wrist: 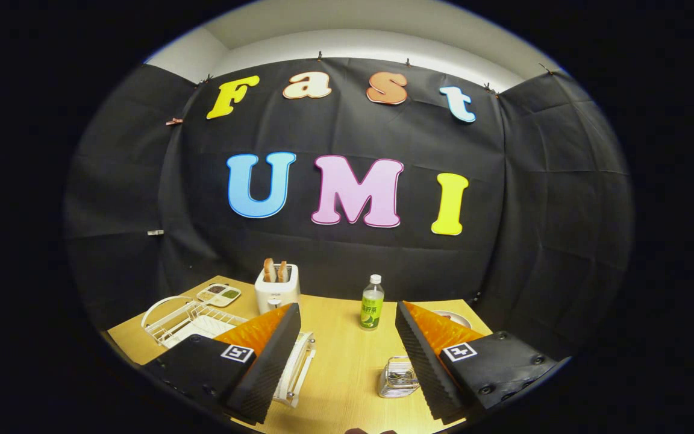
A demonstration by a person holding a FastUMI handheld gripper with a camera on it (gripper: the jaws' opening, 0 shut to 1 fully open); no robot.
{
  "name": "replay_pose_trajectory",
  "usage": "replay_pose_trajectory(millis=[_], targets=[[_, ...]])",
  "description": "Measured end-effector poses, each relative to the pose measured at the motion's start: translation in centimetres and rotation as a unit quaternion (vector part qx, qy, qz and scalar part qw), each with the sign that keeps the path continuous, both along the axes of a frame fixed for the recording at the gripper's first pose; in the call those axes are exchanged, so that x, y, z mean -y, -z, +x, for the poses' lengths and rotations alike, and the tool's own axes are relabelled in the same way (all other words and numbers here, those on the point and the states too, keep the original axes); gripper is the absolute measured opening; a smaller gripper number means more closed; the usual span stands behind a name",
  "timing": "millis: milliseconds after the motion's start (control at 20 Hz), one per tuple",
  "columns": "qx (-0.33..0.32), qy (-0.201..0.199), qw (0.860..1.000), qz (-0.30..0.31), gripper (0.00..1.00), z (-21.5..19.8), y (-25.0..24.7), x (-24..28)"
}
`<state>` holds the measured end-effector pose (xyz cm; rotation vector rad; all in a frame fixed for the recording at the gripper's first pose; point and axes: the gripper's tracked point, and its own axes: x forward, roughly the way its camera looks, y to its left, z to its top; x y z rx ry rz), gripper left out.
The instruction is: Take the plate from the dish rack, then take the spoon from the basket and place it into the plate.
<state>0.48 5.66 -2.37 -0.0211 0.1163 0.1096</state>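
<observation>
White wire dish rack [193, 322] on the wooden table [335, 367], partly behind the left finger; its plate cannot be made out. Small wire basket [398, 378] just inside the right finger. Gripper [347, 355] spread wide, ribbed black pads pinching nothing. Beyond: green-labelled bottle [372, 303], white toaster [277, 288] holding toast, compartment tray [219, 295].

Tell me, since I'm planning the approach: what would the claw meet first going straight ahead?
Probably the green bottle, upright just beyond the open claw, roughly in line with its gap; depth is unclear. Bare table lies before it.
</observation>
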Motion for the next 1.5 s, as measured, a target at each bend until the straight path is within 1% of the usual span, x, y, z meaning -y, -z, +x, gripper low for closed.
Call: replay_pose_trajectory(millis=[200, 300, 400, 550, 650, 750, 900, 1050, 1150, 1200, 1300, 1450, 1500], targets=[[-0.012, -0.029, 0.999, -0.010, 0.97, 1.4, -0.2, -2.6], [-0.020, -0.053, 0.998, -0.011, 0.97, 2.6, -0.1, -4.7], [-0.042, -0.076, 0.996, -0.016, 0.97, 3.6, 1.1, -6.8], [-0.092, -0.089, 0.990, -0.052, 0.98, 6.0, 4.4, -9.0], [-0.133, -0.087, 0.985, -0.073, 0.98, 7.6, 7.2, -9.8], [-0.184, -0.078, 0.977, -0.076, 0.97, 8.7, 10.0, -10.3], [-0.273, -0.059, 0.958, -0.064, 0.97, 9.6, 14.9, -10.4], [-0.332, -0.048, 0.941, -0.033, 0.97, 10.0, 17.4, -11.3], [-0.352, -0.042, 0.935, -0.016, 0.88, 10.1, 18.2, -11.8], [-0.359, -0.043, 0.932, -0.008, 0.75, 10.2, 18.5, -12.2], [-0.373, -0.044, 0.927, 0.003, 0.64, 10.3, 19.0, -13.1], [-0.387, -0.033, 0.921, 0.018, 0.47, 10.5, 19.4, -13.6], [-0.388, -0.029, 0.921, 0.019, 0.45, 10.7, 19.5, -13.6]])
